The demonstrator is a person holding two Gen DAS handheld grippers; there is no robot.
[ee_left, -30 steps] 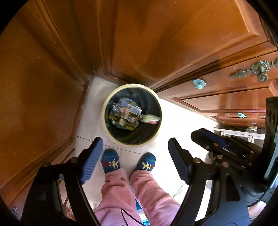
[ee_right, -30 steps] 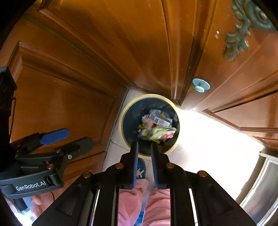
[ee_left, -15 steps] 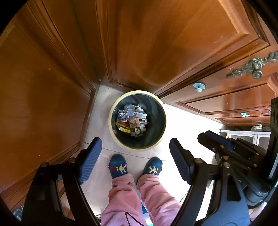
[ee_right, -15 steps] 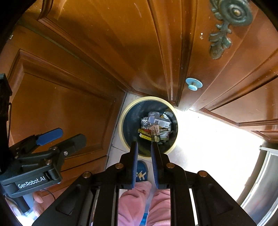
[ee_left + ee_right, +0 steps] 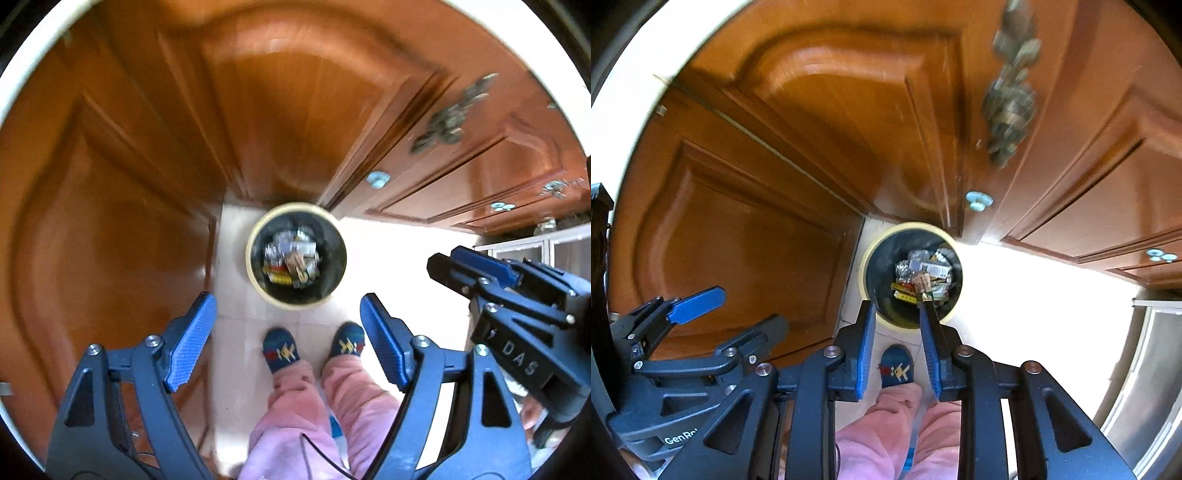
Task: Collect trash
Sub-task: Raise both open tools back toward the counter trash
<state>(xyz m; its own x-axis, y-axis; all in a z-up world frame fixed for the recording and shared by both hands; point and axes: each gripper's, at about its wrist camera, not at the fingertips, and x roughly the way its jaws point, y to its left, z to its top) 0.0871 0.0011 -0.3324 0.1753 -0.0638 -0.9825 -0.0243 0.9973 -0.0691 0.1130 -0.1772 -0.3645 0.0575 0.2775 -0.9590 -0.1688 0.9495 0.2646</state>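
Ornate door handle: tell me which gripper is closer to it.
Right. The right gripper hangs below the ornate handle, which looms large there; the left gripper is farther off, to its left.

- Both wrist views now sit higher above the floor: the trash bin (image 5: pixel 296 254) appears smaller than in the earlier frames and more of the wooden cabinet doors (image 5: pixel 288 110) is in view.
- Right gripper (image 5: pixel 897 325): jaws, nearly closed a second ago, now stand parted with a clear gap; nothing between them.
- The yellow-green wrapper seen on top of the trash (image 5: pixel 923 275) a second ago no longer shows on the pile.
- Both current views carry motion blur, strongest on the ornate metal handle (image 5: pixel 1010 92); earlier frames are sharp.
- Slippered feet (image 5: pixel 281 349) now appear farther from the bin rim in the left view.
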